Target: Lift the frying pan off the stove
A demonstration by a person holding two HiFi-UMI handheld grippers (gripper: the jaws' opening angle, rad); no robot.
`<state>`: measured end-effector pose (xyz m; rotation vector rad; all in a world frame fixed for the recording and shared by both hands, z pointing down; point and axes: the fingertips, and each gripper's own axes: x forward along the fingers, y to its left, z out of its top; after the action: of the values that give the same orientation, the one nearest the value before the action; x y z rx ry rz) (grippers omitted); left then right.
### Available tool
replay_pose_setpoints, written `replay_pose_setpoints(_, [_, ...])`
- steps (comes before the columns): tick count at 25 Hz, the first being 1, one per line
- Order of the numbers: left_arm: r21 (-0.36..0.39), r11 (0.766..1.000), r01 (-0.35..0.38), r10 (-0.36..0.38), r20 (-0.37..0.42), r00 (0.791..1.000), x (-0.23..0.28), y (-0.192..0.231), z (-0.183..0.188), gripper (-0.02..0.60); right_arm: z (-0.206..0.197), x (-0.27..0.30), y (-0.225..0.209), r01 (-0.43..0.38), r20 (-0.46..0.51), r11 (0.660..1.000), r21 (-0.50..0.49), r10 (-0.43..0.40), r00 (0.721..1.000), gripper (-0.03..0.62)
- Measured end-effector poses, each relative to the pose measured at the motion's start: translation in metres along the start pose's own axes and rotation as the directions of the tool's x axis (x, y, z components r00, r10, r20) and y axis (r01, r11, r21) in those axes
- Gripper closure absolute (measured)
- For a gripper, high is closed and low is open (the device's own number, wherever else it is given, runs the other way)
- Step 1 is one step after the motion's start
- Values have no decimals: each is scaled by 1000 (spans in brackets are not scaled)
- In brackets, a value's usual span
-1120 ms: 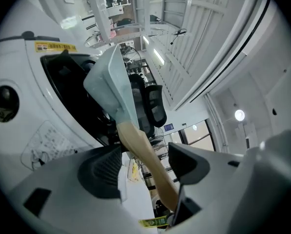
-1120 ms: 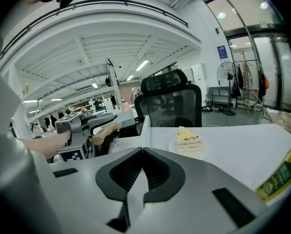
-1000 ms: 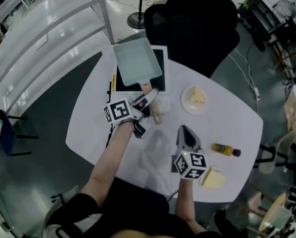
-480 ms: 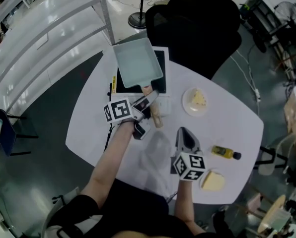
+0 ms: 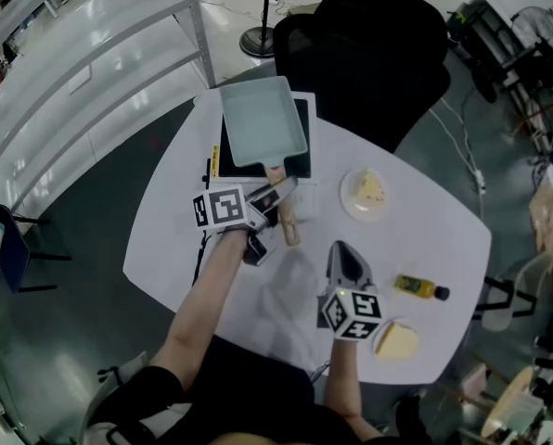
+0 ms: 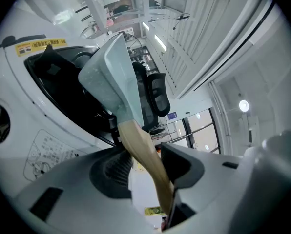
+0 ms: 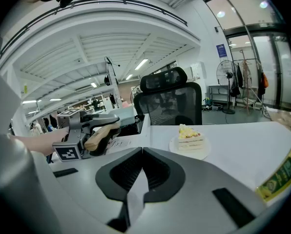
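Observation:
The pale green rectangular frying pan hovers over the black stove at the table's far side. Its wooden handle points toward me. My left gripper is shut on that handle. In the left gripper view the handle runs between the jaws, and the pan stands tilted clear of the stove top. My right gripper rests on the table nearer me, jaws shut with nothing in them. From its own camera the right gripper faces the left gripper.
A slice of cake on a white plate sits right of the stove. A small oil bottle and a pale yellow block lie at the near right. Clear plastic lies between my arms. A black chair stands behind the table.
The left jaws have closed onto the wooden handle. The pan has shifted a little to the right and risen off the stove. The right gripper has barely moved.

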<state>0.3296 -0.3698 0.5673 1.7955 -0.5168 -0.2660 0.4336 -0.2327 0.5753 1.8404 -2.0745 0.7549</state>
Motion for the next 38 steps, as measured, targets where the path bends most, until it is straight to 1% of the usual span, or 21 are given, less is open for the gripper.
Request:
replay_pose_setpoints(3, [44,999,0,2,-33,999,-3,-8,-3,402,0,-2,2,4,4,1000,1,-4,1000,588])
replay_pose_setpoints(7, [75,997,33,-28,-58,998,-11,-28,-5,402,4,-9,6,3,19,1000,0,-3,1000,588])
replay_pose_setpoints(10, [87,995,56,-50,-76,996,-20,-45,-7,400,10,-18,8,9,38,1000,-4,-9,999,588])
replay_pose_setpoints(14, [102,993,61,-50,-101,994,-38,-62,-19,400,17,-33,13,11,69,1000,-12,-10,998,588])
replay_pose_setpoints(16, [106,992,75,-62,-113,992,-47,-73,-24,400,20,-40,19,9,82,1000,-16,-8,997,588])
replay_pose_setpoints(21, [100,989,108,-94,-136,986,-68,-93,-41,400,19,-55,32,1,97,1000,-19,1,995,588])
replay_pose_setpoints(25, [88,990,112,-99,-138,985,-84,-100,-50,400,18,-66,39,4,103,1000,-22,-1,995,588])
replay_pose_setpoints(29, [79,990,116,-105,-131,986,-113,-96,-56,400,9,-73,60,0,116,1000,-31,4,993,588])
replay_pose_setpoints(31, [75,990,116,-107,-122,987,-122,-97,-56,400,9,-74,66,-6,117,999,-36,10,993,588])
replay_pose_setpoints(36, [65,993,102,-96,-85,992,-129,-104,-51,400,20,-73,65,-30,107,998,-48,35,994,588])
replay_pose_setpoints(38, [73,993,89,-85,-65,994,-136,-102,-48,400,23,-70,67,-40,106,998,-55,45,993,588])
